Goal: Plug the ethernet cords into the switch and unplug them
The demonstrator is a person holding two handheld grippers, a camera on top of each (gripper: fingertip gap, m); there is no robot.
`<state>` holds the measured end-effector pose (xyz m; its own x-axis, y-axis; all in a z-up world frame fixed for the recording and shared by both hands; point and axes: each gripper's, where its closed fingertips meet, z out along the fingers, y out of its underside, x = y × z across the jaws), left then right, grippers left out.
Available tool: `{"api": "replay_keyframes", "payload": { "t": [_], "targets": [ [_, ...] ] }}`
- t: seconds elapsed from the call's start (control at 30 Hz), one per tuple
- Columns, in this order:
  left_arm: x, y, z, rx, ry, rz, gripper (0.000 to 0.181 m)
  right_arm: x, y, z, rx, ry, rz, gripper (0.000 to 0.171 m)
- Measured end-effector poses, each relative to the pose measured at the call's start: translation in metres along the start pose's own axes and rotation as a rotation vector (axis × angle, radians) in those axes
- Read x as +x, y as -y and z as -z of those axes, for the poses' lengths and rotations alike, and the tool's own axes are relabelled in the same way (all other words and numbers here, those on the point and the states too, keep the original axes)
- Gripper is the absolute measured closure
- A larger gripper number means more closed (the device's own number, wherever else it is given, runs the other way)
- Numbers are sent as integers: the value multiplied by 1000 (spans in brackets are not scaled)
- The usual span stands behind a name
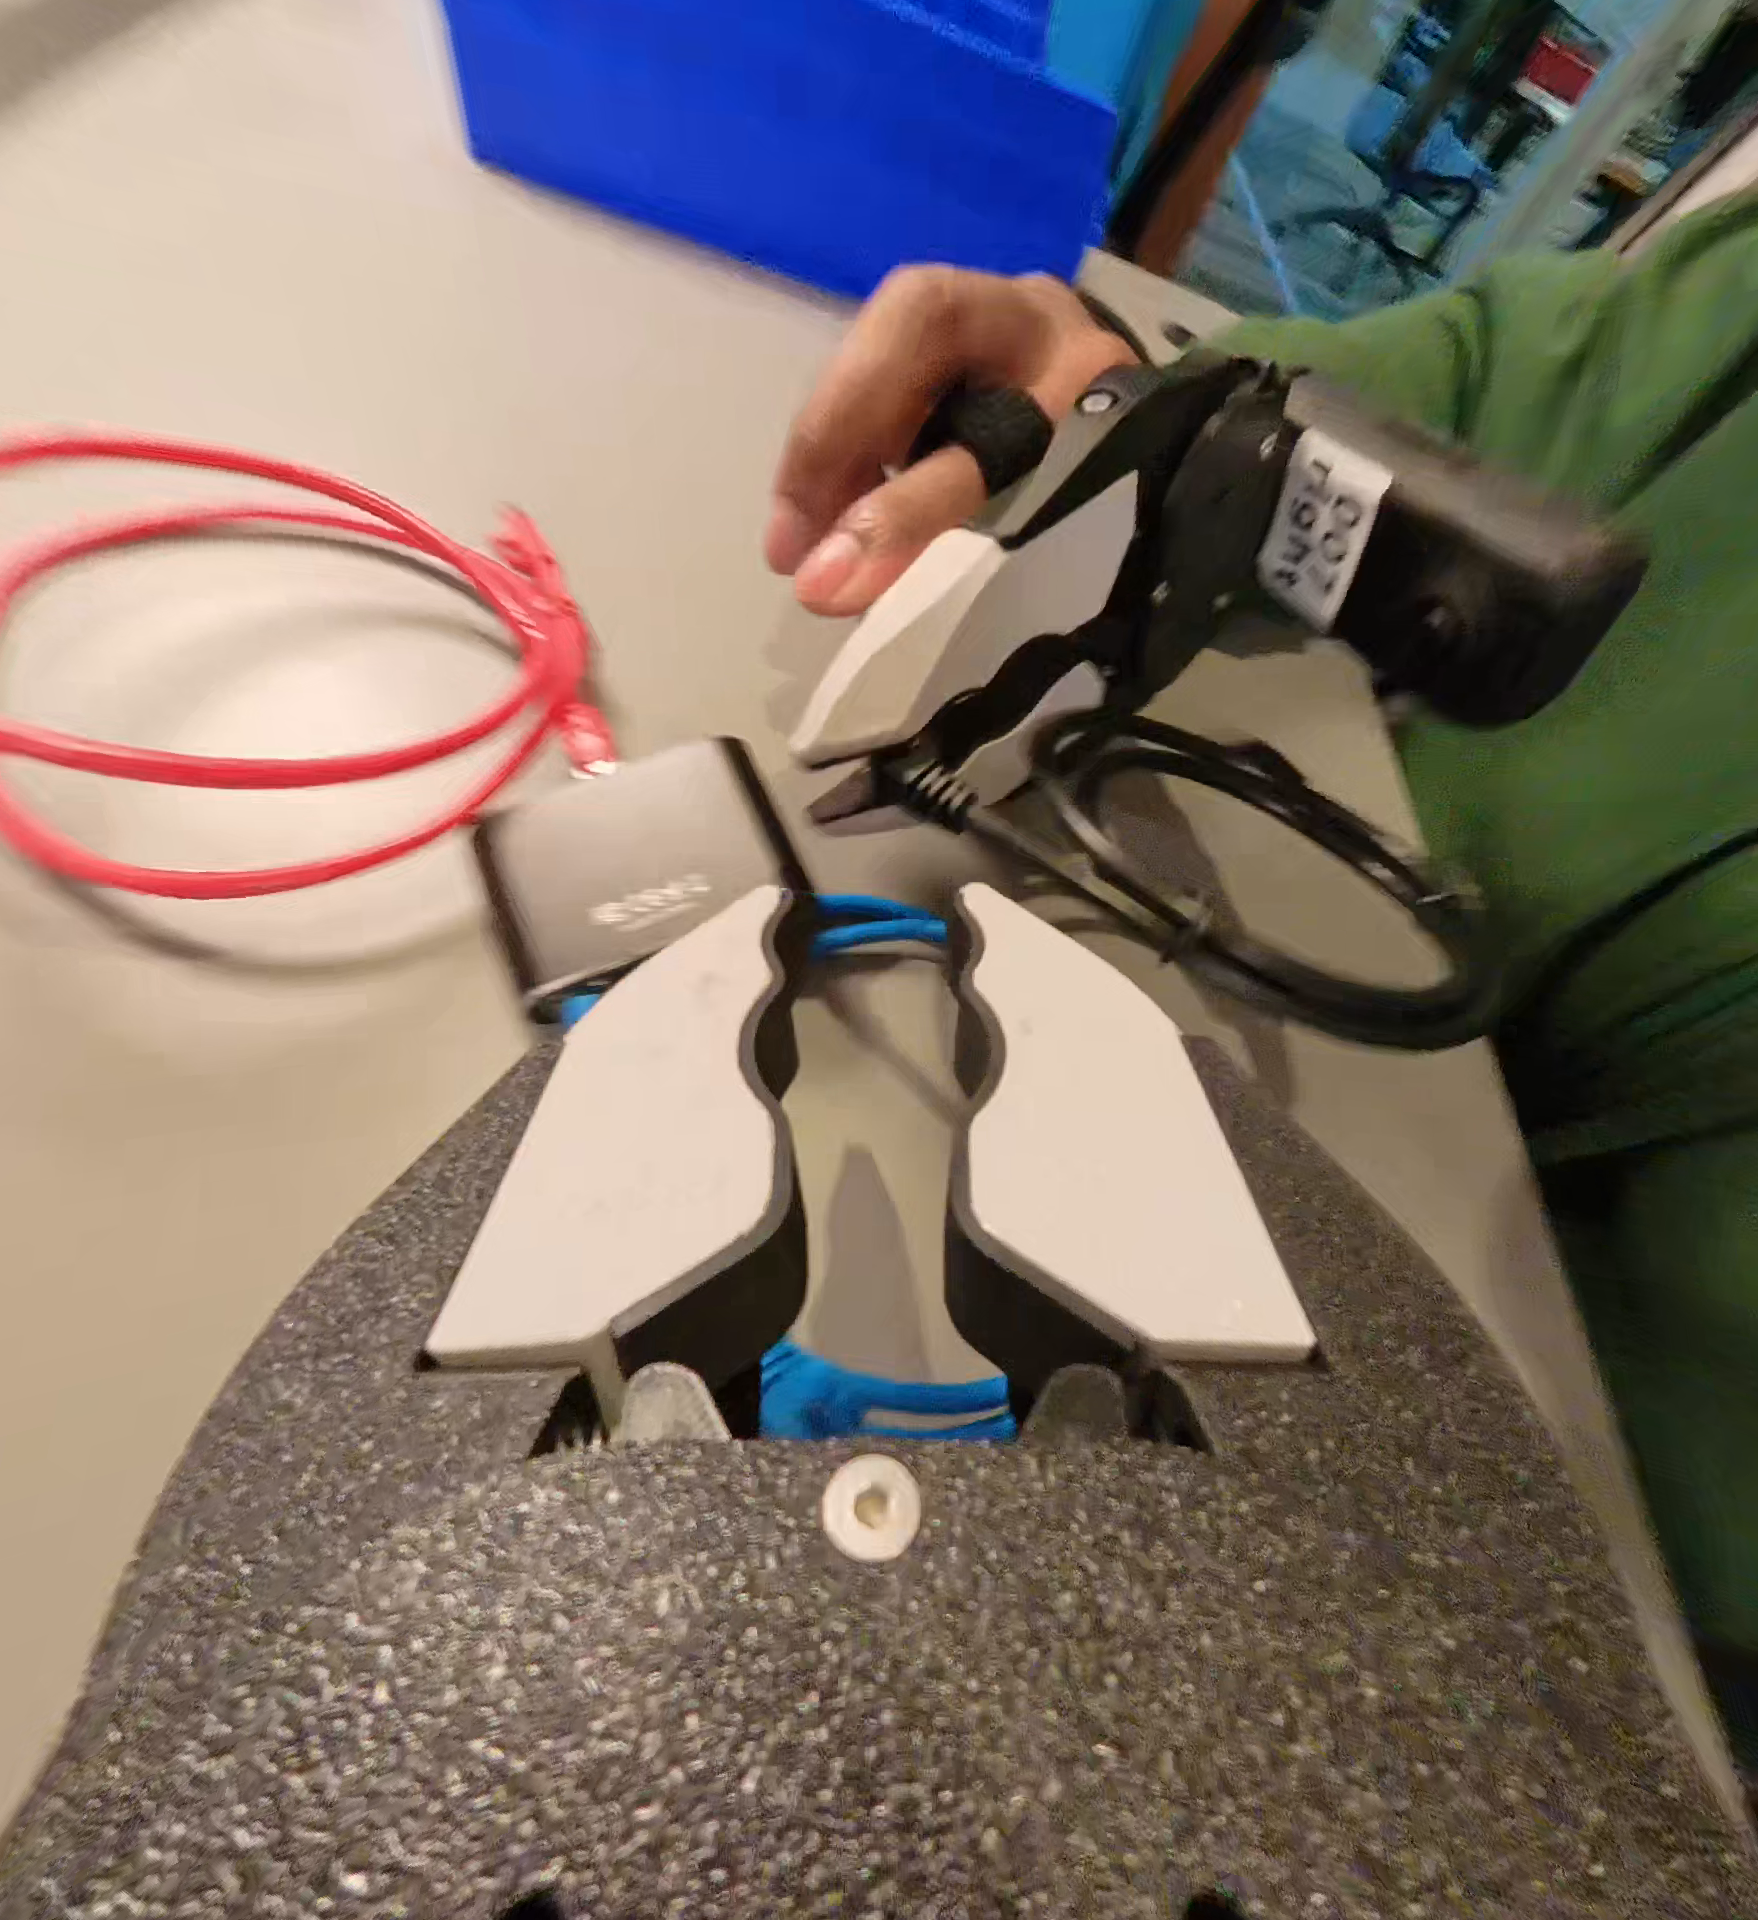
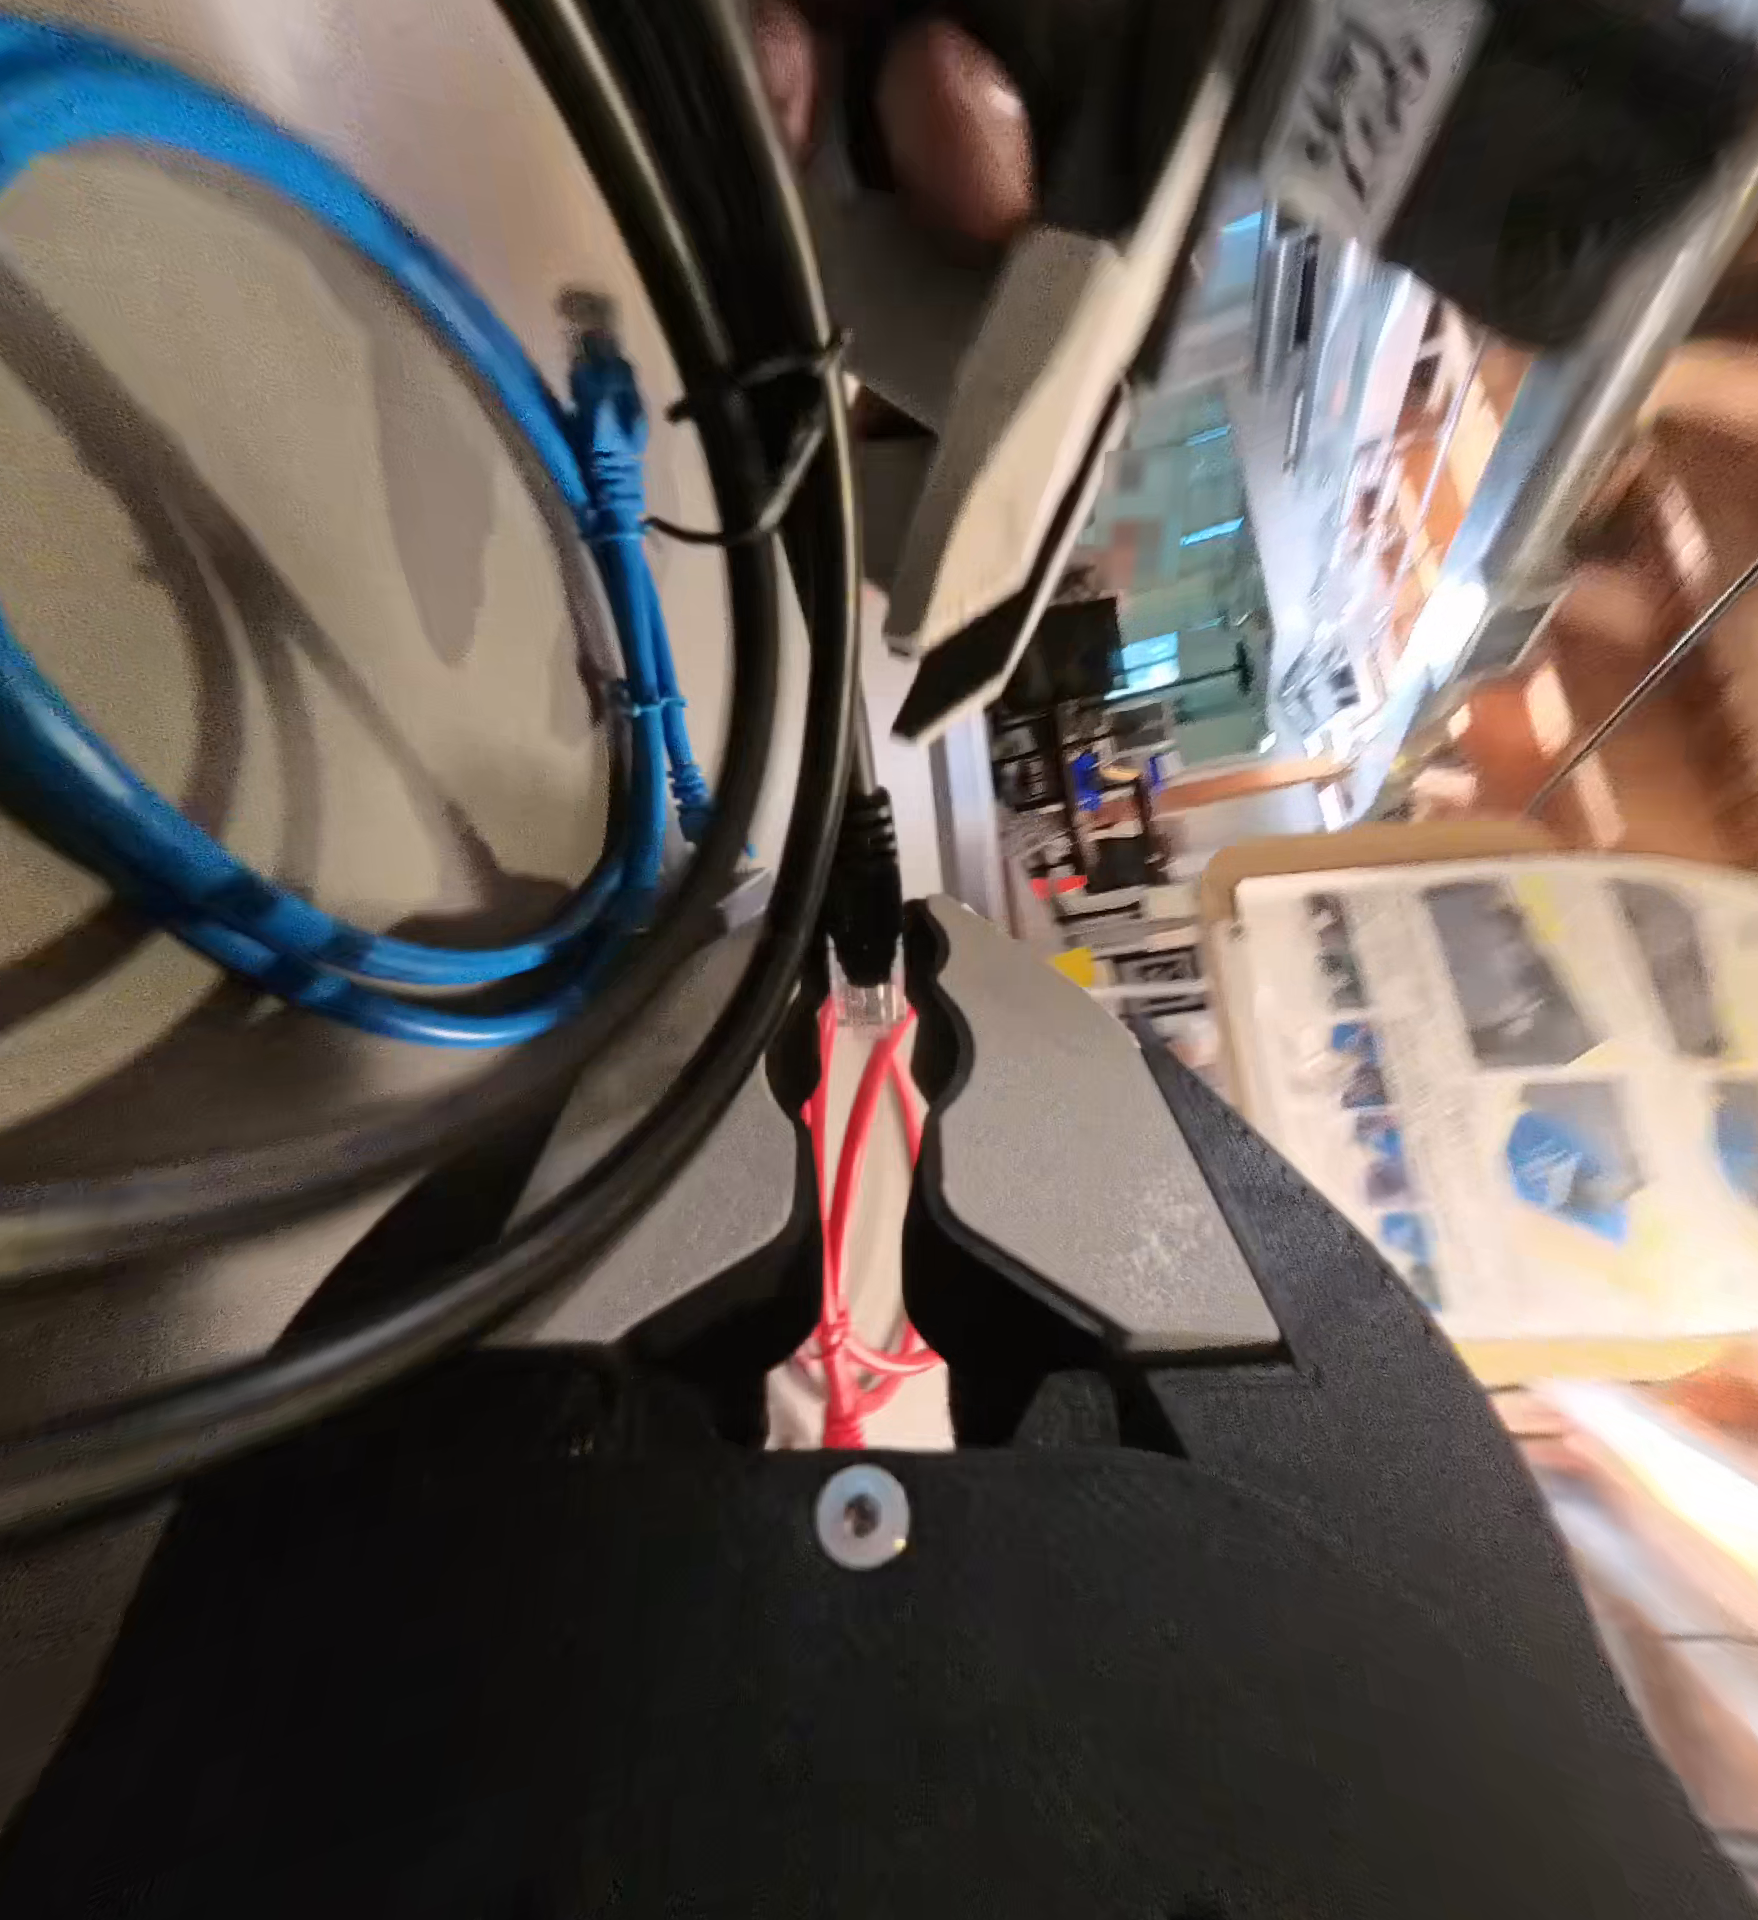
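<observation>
1. A black ethernet cord's clear-tipped plug [image 2: 867, 971] sits pinched between the tips of the right gripper [image 2: 870, 997], the jaws narrowed onto it. Held by the boot just behind the tip, the plug can likely be steered into a port.

2. The switch [image 1: 636, 862], a small grey box, lies at centre-left of the left wrist view, just beyond the tips of the left gripper [image 1: 870, 930]. That gripper's jaws stand moderately apart with nothing between them; it appears placed to steady the box.

3. The right gripper [image 1: 854, 779] shows in the same view at centre right, its tips near the switch's far end but not touching, a hand [image 1: 916, 416] on its handle.

4. A red cord [image 1: 262, 665] is looped at the left of that view, one plug end at the switch's upper corner; whether it is seated cannot be told.

5. A coiled blue cord [image 2: 262, 935] fills the left of the right wrist view, tied and unplugged.

6. The counter [image 1: 231, 312] is open at upper left up to a blue bin [image 1: 781, 125]; its edge runs down the right, beside the green sleeve [image 1: 1633, 727], so room there is tight.
</observation>
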<state>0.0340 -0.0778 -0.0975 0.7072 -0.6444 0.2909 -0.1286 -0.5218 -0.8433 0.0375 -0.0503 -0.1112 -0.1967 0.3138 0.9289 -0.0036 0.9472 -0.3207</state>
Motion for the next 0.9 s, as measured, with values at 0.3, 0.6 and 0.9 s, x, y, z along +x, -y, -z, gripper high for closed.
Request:
{"api": "replay_keyframes", "payload": {
  "t": [0.3,0.6,0.9],
  "targets": [
    [-17,10,21,126,274,-472,141,-5,-13,4,-49,328,-657,158],
    [23,8,-27,61,218,-737,137,-32,34,20,77,777,-858,158],
    [37,3,-31,59,74,-503,170,-34,40,24,97,861,-952,159]
  ]
}}
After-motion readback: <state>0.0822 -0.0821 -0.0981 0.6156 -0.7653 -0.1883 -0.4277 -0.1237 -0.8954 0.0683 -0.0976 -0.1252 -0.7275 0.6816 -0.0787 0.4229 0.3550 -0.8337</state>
